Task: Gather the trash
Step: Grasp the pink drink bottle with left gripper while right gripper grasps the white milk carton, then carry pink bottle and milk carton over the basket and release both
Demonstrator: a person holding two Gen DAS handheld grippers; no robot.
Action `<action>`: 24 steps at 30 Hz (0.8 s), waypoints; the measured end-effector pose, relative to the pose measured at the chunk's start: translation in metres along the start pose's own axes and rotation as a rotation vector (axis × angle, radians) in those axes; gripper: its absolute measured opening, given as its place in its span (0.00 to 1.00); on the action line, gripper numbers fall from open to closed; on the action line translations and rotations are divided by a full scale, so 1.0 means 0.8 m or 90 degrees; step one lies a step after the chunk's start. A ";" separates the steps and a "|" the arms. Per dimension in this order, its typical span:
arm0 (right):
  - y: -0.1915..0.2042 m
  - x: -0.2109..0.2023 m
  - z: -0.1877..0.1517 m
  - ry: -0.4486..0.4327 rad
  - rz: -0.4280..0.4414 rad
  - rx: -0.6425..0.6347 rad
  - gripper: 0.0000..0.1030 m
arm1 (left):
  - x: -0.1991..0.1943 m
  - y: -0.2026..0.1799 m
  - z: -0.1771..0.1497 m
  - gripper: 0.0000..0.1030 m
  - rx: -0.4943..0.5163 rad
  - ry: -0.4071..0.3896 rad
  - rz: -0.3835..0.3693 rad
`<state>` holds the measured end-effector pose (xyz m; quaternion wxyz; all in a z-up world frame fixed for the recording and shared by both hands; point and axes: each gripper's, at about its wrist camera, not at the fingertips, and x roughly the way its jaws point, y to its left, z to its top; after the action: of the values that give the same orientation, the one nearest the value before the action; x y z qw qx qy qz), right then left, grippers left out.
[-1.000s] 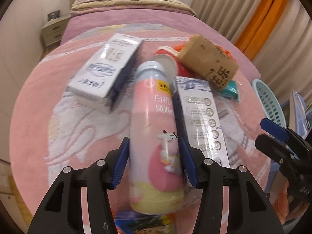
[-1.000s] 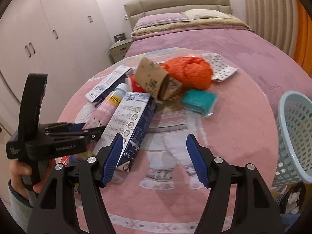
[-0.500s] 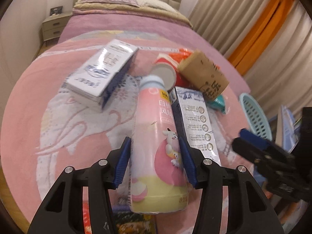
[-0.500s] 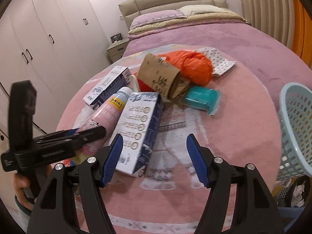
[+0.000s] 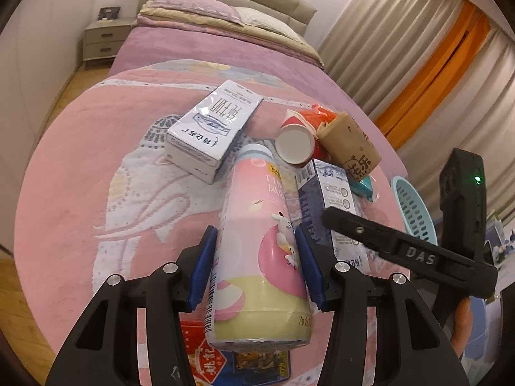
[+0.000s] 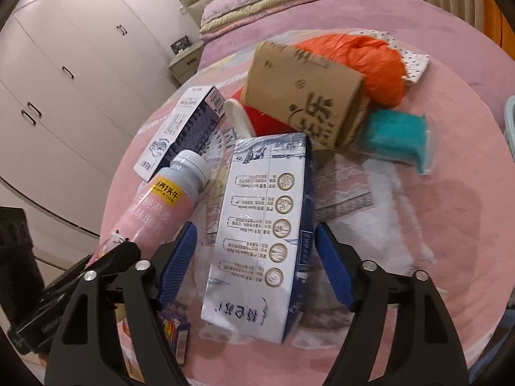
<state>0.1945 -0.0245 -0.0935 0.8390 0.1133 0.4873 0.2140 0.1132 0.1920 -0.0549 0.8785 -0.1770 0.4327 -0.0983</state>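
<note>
A pink yogurt bottle (image 5: 260,241), its yellow neck band reading "ADOPT A COW" in the right wrist view, lies on a pink blanket (image 5: 80,193) clamped between the blue pads of the left gripper (image 5: 257,267). Just beside it lies a blue-and-white milk carton (image 6: 267,231) printed with a column of round seals and Chinese script. The right gripper (image 6: 257,263) straddles this carton with its jaws spread wide, pads clear of both sides. A second carton (image 5: 214,128) lies beyond the bottle. Behind it, a red paper cup (image 5: 297,143) rests against a brown cup (image 6: 305,96) bearing black Chinese characters. Only the right wrist view takes in the orange bag (image 6: 363,61) and teal packet (image 6: 396,135); only the left shows a light blue basket (image 5: 413,206) past the blanket's edge and "DAS" embossed on the other gripper's arm.
</note>
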 end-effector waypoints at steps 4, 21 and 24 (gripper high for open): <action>0.012 0.019 0.004 0.016 -0.045 -0.024 0.73 | 0.004 0.001 -0.001 0.47 0.005 0.003 0.001; -0.024 -0.019 -0.027 0.001 -0.095 -0.195 0.58 | 0.045 -0.032 0.003 0.50 0.078 0.083 0.093; -0.030 -0.029 -0.034 -0.009 -0.103 -0.219 0.58 | 0.059 -0.039 0.004 0.50 0.088 0.096 0.118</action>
<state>0.1669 -0.0569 -0.0984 0.8638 -0.0699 0.4455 0.2249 0.1437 0.1486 -0.0746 0.8590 -0.0674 0.5040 -0.0594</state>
